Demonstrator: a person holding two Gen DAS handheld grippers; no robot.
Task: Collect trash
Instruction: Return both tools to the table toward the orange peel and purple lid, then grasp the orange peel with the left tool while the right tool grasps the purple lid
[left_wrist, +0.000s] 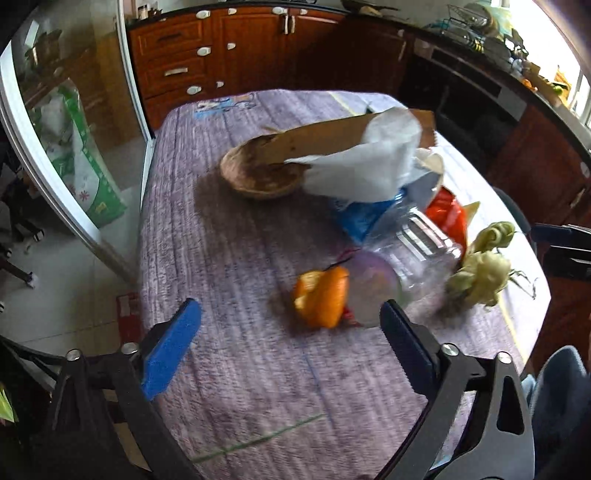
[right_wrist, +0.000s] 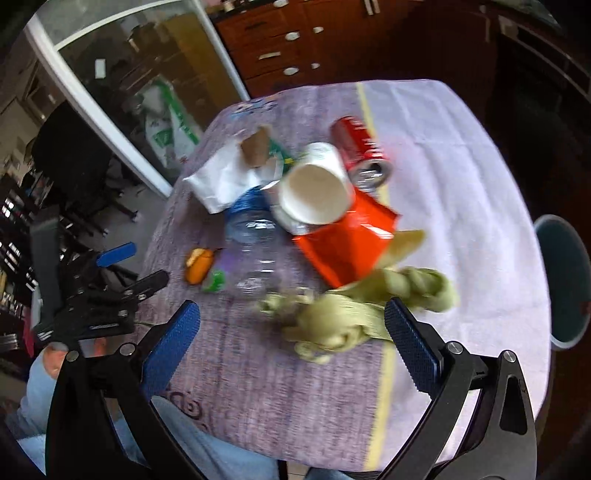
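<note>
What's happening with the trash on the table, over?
Left gripper open, empty, above orange peel. Right gripper open, empty, over green husks. Trash pile untouched; bin beside table. Nothing blocking.

Both wrist views downward, shared table (left_wrist: 236, 369)

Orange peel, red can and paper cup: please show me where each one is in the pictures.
orange peel (left_wrist: 325, 297), left wrist view, on its outer orange skin.
red can (right_wrist: 356, 142), right wrist view, on its red side wall.
paper cup (right_wrist: 314, 194), right wrist view, inside its open mouth.
</note>
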